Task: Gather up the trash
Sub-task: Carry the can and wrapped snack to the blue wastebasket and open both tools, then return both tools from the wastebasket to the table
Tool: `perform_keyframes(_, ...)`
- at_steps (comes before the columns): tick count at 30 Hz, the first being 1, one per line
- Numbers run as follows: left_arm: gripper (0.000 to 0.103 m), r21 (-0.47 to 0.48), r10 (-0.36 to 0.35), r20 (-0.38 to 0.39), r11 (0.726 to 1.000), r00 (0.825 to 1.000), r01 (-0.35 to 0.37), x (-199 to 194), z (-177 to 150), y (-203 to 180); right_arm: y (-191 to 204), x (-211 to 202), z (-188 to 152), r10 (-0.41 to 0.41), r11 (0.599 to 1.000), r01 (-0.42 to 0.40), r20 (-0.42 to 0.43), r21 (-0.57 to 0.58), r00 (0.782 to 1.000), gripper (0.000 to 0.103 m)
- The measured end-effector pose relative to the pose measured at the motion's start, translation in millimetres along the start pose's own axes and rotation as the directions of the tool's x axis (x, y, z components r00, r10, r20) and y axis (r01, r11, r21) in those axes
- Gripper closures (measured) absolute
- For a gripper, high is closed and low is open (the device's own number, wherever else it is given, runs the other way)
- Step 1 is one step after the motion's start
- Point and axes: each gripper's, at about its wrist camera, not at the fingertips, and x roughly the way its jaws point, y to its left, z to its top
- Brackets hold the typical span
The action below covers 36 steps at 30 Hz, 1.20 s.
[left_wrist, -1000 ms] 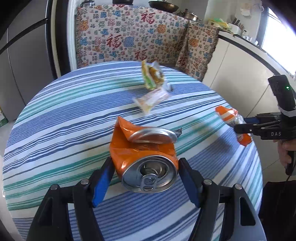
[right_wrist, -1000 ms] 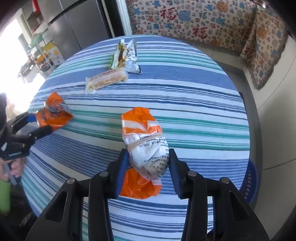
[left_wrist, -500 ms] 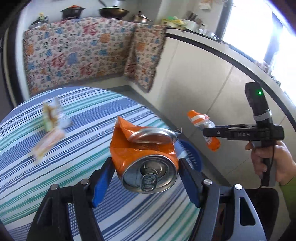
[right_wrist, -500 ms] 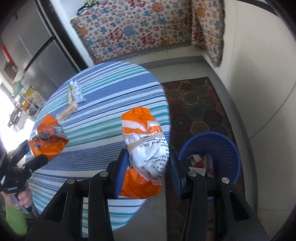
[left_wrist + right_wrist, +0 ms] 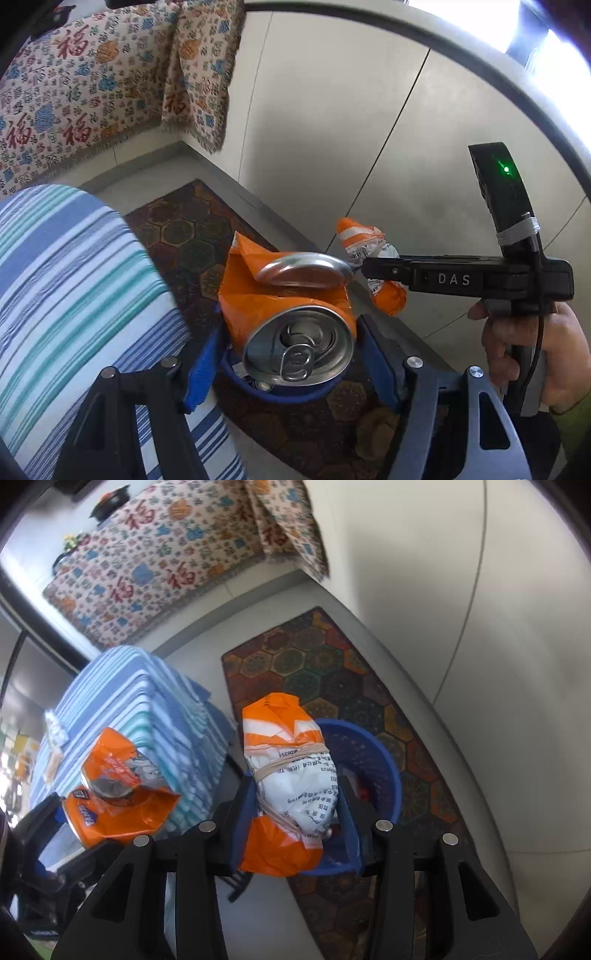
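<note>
Blue bin (image 5: 384, 753) below; crushed can (image 5: 291, 328) clamped in left gripper (image 5: 291, 354).

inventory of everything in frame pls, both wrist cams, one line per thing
crushed soda can: 1, orange and silver, clamped in the left gripper
crumpled wrapper bundle: 1, orange and white, tied with a rubber band, clamped in the right gripper
trash basket: 1, blue, on the floor mat under both grippers, some trash inside
table: 1, blue, teal and white striped cloth, left of the basket
snack wrappers: at least 2, pale, blurred, on the far tabletop
floor mat: 1, dark, multicoloured hexagons
patterned throws: cream with red characters, draped over cabinets behind
left gripper: black, blue pads
right gripper: black, blue pads
hand: 1, holding the right gripper's handle
</note>
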Motion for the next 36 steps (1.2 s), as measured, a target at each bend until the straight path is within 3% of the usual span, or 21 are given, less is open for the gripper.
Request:
perform_keyframes(10, 0.03, 0.046, 0.041, -0.079, 0.998, 0.996, -0.037, 59.5, 13.1, -9.4, -54.6, 40.6, 6.2, 0.028, 0.993, -0.023, -0.04, 0.112, 0.999, 0.058)
perform_keyframes(13, 0.03, 0.054, 0.041, -0.105, 0.998, 0.994, -0.035, 71.0, 15.0, -12.5, -65.3, 45.7, 4.9, 0.053, 0.989, -0.047, -0.038, 0.142, 0.998, 0.055)
perform_keyframes(15, 0.03, 0.062, 0.053, -0.11, 0.997, 0.992, -0.047, 76.5, 17.0, -13.9, -69.9, 48.9, 6.2, 0.08, 0.984, -0.075, -0.027, 0.162, 0.996, 0.041)
perform_keyframes(19, 0.03, 0.059, 0.064, -0.092, 0.997, 0.994, -0.058, 75.7, 21.6, -12.6, -71.5, 43.6, 9.0, 0.09, 0.982, -0.09, 0.005, 0.167, 0.996, 0.04)
perform_keyframes(25, 0.03, 0.039, 0.075, 0.001, 0.996, 0.997, -0.075, 24.4, 14.0, -9.3, -59.2, 15.4, 9.9, 0.031, 0.99, -0.045, 0.102, 0.135, 0.994, 0.032)
perform_keyframes(28, 0.03, 0.026, 0.087, 0.053, 0.996, 0.995, -0.089, -21.3, -4.9, -0.2, -36.5, -7.8, 6.2, -0.035, 0.997, 0.022, 0.17, 0.075, 0.985, 0.017)
perform_keyframes(32, 0.03, -0.007, 0.131, 0.078, 0.991, 0.988, -0.131, -74.3, -48.8, 25.0, 6.3, -32.4, -5.8, -0.087, 0.995, 0.095, 0.248, -0.021, 0.965, 0.013)
perform_keyframes(36, 0.03, -0.044, 0.226, 0.057, 0.974, 0.973, -0.223, -117.7, -102.6, 71.6, 68.7, -42.3, -32.4, -0.033, 0.988, 0.071, 0.264, -0.139, 0.964, 0.011)
